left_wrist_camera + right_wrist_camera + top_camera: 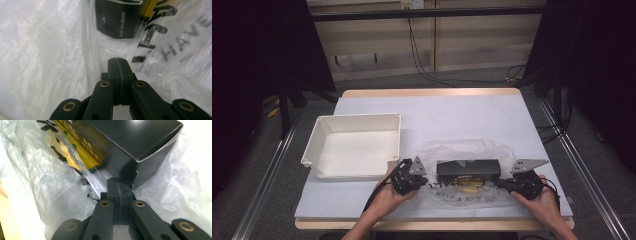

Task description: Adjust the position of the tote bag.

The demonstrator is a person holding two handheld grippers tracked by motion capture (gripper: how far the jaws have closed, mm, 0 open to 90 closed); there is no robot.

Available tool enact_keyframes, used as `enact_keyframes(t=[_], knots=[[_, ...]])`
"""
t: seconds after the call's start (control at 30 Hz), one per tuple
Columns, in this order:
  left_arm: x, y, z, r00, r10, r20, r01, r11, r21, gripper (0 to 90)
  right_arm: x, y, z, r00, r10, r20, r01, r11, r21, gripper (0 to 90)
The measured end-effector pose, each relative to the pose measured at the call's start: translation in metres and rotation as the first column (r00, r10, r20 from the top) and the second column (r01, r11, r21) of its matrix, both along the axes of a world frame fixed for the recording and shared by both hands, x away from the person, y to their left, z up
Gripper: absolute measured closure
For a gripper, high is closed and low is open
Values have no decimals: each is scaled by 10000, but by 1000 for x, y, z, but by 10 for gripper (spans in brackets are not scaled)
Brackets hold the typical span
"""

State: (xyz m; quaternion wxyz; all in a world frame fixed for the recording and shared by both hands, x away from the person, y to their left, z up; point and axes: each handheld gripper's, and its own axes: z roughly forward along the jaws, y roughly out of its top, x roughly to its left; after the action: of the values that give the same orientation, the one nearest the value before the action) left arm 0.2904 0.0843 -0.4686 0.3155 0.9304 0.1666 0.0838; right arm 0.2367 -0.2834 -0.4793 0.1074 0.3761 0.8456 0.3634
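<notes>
Black box (468, 170) lies on the plastic bag (464, 197) at the tabletop's near edge — not yet bagged. Left gripper (418, 181) and right gripper (504, 184) flank it, jaws pressed together, apparently pinching nothing — white tray (357, 125) sits apart.

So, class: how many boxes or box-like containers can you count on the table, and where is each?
2. The white open tray sits on the table's left; the black box lies on the clear plastic bag, between the two grippers. The bag could hide more.

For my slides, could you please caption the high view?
Both grippers shut beside a black box on a plastic bag.
</notes>
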Motion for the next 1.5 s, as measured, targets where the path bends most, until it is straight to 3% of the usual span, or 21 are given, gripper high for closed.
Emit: enact_keyframes(t=[0.13,0.2,0.23,0.33,0.4,0.5,0.67,0.73,0.77,0.87,0.9,1.0,1.1,1.3,1.37,1.4,1.5], knots=[[0,3,1,9996,269,53,-269,9996,68,900,-2,-2,1,10000,-51,74,53,9997,-220,900],[-2,3,1,9987,428,289,-433,9989,192,900,-5,-6,1,9999,-115,70,116,9997,-224,900],[1,4,1,9984,558,-1,-557,9984,47,900,-6,-11,1,9997,-225,61,225,9996,-161,900],[2,3,2,9983,572,-60,-572,9983,120,900,-7,-12,1,9995,-286,102,287,9995,-135,900],[-3,-2,7,9989,455,146,-458,9988,168,900,-8,-10,2,9993,-282,238,290,9990,-330,900],[-3,-9,23,9996,205,180,-200,9995,-254,900,-9,-11,8,9988,-247,434,233,9992,324,900],[1,-18,37,9991,-150,398,153,9998,-90,900,-13,-7,17,9976,-98,688,56,9981,606,900],[6,-21,43,9990,-312,328,311,9995,50,900,-15,0,25,9950,101,998,-181,9966,799,900],[13,-24,45,9993,-336,139,331,9989,342,900,-14,3,27,9942,130,1064,-225,9959,882,900],[19,-27,45,9992,-397,72,393,9978,542,900,-11,7,29,9940,239,1064,-350,9939,1045,900],[23,-28,43,9992,-365,-130,373,9972,654,900,-10,9,29,9936,291,1094,-412,9930,1104,900],[30,-34,44,9996,-241,-114,250,9962,839,900,-9,19,28,9928,624,1018,-740,9906,1149,900],[40,-43,48,9999,-115,-88,124,9935,1128,900,-10,27,16,9942,815,700,-880,9915,962,900],[57,-49,45,9991,263,-338,-220,9925,1204,900,-14,27,10,9938,940,597,-989,9915,849,900],[61,-51,44,9993,211,-322,-160,9886,1500,900,-15,26,9,9939,927,602,-977,9914,870,900],[62,-52,43,9980,413,-469,-352,9915,1249,900,-15,26,8,9938,941,587,-990,9913,867,900],[71,-54,41,9973,455,-571,-383,9918,1223,900,-17,26,7,9935,998,554,-1043,9908,857,900]])
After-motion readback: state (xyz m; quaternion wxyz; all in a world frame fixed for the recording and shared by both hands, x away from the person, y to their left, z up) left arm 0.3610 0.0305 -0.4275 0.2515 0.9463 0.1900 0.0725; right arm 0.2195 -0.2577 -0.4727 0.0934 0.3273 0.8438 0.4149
